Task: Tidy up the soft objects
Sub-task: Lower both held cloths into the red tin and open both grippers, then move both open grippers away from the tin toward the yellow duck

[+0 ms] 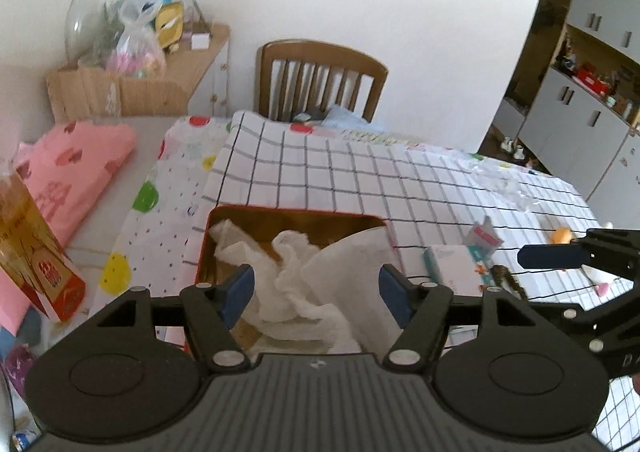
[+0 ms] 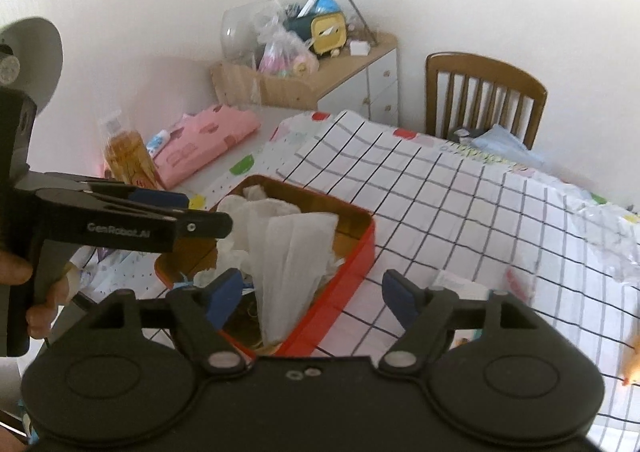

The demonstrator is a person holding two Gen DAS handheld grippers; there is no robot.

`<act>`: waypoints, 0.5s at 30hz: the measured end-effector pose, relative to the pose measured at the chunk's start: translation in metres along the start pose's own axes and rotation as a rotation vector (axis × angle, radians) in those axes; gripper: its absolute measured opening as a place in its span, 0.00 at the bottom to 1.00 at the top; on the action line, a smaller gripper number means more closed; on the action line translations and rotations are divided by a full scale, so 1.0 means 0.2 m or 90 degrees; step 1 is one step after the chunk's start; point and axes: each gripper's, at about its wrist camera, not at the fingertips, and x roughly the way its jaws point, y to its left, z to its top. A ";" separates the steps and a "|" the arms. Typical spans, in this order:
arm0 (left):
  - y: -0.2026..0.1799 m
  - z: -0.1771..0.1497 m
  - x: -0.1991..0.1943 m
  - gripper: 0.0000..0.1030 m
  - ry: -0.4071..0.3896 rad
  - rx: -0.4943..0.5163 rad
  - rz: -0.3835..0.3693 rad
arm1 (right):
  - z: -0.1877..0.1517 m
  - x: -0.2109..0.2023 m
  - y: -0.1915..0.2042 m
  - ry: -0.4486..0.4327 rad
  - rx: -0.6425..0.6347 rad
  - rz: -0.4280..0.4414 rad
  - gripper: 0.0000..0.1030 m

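Observation:
A red tin box (image 1: 294, 210) (image 2: 362, 248) with a gold inside sits on the checked tablecloth. In it lie a crumpled white towel (image 1: 288, 284) (image 2: 234, 248) and a flatter white cloth (image 1: 352, 272) (image 2: 288, 252) that stands up out of the box. My left gripper (image 1: 316, 288) is open and empty just above the cloths; it also shows from the side in the right wrist view (image 2: 200, 215). My right gripper (image 2: 312, 292) is open and empty over the box's near right corner; one of its fingers (image 1: 552, 255) shows at the right in the left wrist view.
A small tissue pack (image 1: 452, 266), a pink-grey packet (image 1: 486, 238) and an orange ball (image 1: 562, 235) lie right of the box. A pink folded cloth (image 1: 76, 171), an amber bottle (image 2: 128, 155), a wooden chair (image 1: 320, 79) and a cluttered cabinet (image 1: 132, 51) stand behind.

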 end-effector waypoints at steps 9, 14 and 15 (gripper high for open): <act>-0.15 0.02 -0.14 0.67 -0.028 0.011 -0.046 | -0.03 -0.26 -0.08 -0.049 0.024 -0.011 0.80; -0.24 0.02 -0.19 0.79 -0.047 0.026 -0.064 | -0.07 -0.41 -0.14 -0.077 0.035 -0.017 0.84; -0.26 0.02 -0.20 0.79 -0.051 0.029 -0.068 | -0.08 -0.44 -0.15 -0.081 0.035 -0.019 0.85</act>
